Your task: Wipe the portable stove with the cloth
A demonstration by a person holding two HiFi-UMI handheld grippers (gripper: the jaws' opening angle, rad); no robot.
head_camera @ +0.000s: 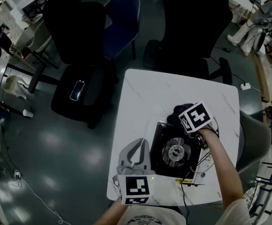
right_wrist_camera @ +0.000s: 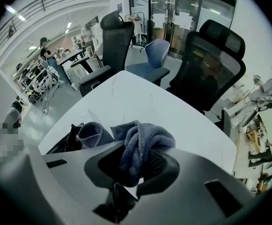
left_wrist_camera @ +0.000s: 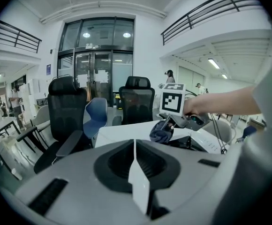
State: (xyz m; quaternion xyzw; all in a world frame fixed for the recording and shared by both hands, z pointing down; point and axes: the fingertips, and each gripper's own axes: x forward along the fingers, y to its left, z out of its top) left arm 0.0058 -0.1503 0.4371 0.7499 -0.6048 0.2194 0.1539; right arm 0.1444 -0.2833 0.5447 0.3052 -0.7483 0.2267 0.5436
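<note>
One bunched fold of the soft, limp cloth point(right_wrist_camera: 144, 143) is pinched in our right gripper point(right_wrist_camera: 132, 175), slack flopping ahead; our left gripper point(left_wrist_camera: 136, 165) has its jaws pressed together, empty.

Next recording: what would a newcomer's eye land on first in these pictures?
The black portable stove, with its shiny round burner, sits on the white table near the person's edge. At its far right corner, the right gripper has its fingers shut on a bunched blue-grey cloth. The left gripper is held shut and empty to the stove's left.
</note>
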